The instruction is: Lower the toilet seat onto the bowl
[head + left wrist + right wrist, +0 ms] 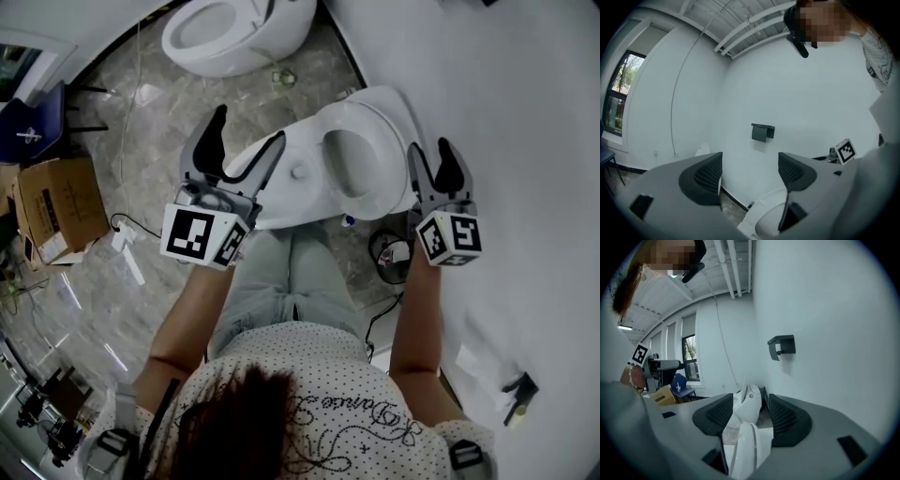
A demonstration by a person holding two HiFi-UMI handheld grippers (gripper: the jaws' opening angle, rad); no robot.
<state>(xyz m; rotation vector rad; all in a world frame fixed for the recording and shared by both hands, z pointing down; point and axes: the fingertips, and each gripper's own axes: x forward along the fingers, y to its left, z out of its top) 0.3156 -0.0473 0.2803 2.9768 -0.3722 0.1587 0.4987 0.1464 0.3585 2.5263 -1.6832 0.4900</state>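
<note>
A white toilet [281, 187] stands in front of me, by the wall on the right. Its seat ring [375, 117] is raised and leans towards that wall. My right gripper [428, 146] is at the ring's near right rim. In the right gripper view the seat's white edge [743, 451] shows edge-on, deep between the jaws and below the ribbed pads [785, 418]. I see no pad pressing on it, so the right gripper [750, 401] is open. My left gripper [250, 127] hovers open over the toilet's left side, holding nothing. The bowl [771, 220] shows low between the open jaws of the left gripper [750, 161].
A second toilet [234, 33] stands further along the wall [506, 112]. A dark paper holder [762, 131] hangs on the wall. A cardboard box [56, 206] and a blue chair [33, 122] are at the left. Cables and a round object [394, 253] lie on the marble floor.
</note>
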